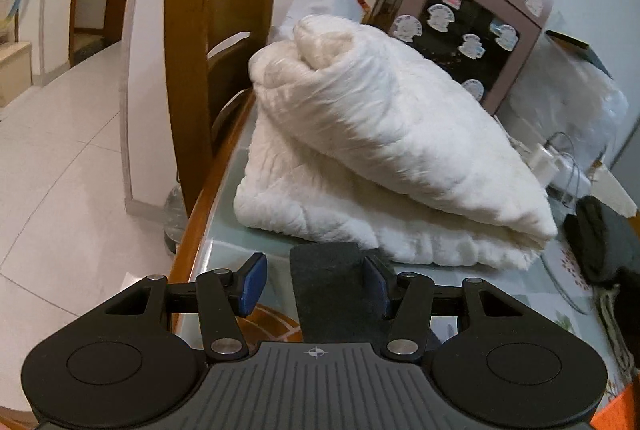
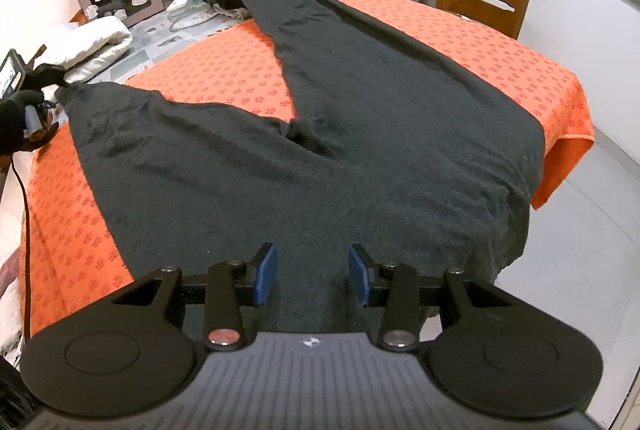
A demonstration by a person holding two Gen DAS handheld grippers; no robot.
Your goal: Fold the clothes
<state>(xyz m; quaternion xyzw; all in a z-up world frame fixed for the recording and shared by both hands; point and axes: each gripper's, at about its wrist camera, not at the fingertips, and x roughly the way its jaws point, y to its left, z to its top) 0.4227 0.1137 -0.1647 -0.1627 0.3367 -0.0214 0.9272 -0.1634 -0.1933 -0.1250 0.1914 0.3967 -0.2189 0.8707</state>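
**Dark trousers spread flat, one leg cuff between the left fingers**

The left gripper (image 1: 316,284) has its blue-padded fingers spread, with a strip of dark grey knit cloth lying between them against the right-hand pad; the gap on the other side says the cloth is not pinched. In the right wrist view that same gripper sits at the tip of one trouser leg, a gloved hand (image 2: 18,122) on its handle, which suggests the cuff is being taken or let go there.

The right gripper (image 2: 312,276) also stands spread, hovering just over the waist end of the dark grey knit trousers (image 2: 320,150) and closed on nothing.

The trousers lie flat on the orange patterned tablecloth (image 2: 224,70), legs splayed in a V, waist near the camera and partly over the table edge. Laid out this way, either leg can be swung onto the other. The scene fits trousers being smoothed for a fold or a fold being opened again; I cannot tell which.

Beyond the left gripper, a folded cream fleece blanket (image 1: 380,150) rests on the glass-topped table (image 1: 240,242), probably parked clear of the work area. Behind it stands a pinkish box with a dark sticker-covered window (image 1: 460,26); what it holds cannot be made out. A wooden chair (image 1: 212,70) stands beside the table.
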